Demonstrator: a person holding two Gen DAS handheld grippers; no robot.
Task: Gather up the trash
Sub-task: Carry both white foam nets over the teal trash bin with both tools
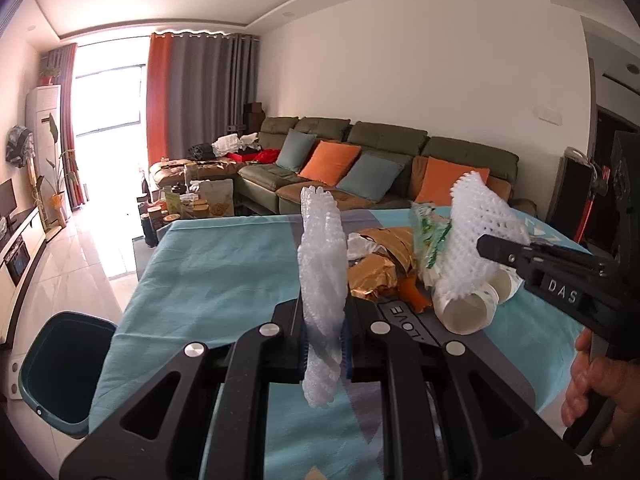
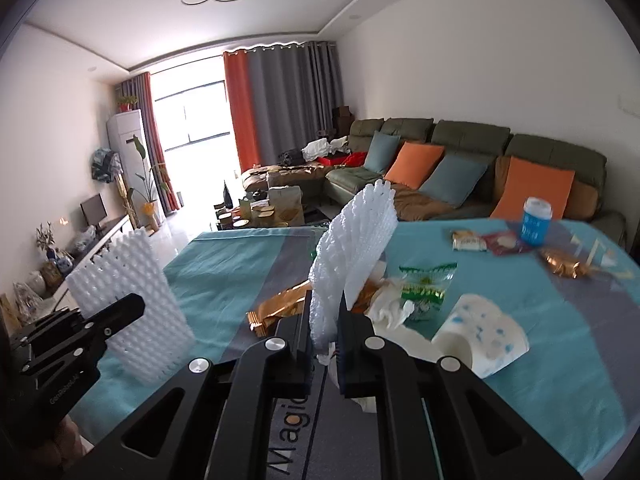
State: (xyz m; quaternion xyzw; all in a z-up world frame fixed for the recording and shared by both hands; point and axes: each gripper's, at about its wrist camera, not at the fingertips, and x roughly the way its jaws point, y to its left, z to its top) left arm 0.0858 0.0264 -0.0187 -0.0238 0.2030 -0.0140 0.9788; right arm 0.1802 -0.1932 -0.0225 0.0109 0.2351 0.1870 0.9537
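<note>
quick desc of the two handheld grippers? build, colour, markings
Both are matte black, angular, with cut-out linkage arms and round silver pivot pins. The left gripper has blue pads on its fingers and small pale lettering on its body. The right gripper carries a "DAS" label. No cables or sleeves show.

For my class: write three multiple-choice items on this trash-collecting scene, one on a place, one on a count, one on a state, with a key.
1. Where is the teal bin?
A. on the table
B. on the floor beside the table
C. on the sofa

2. How many orange cushions lie on the sofa?
A. two
B. four
C. none

3. The right gripper is:
A. open, empty
B. shut on a foam net
C. shut on a cup

Key: B, the bin stands below the table edge; A, two show; B, its jaws pinch the white foam net.
</note>
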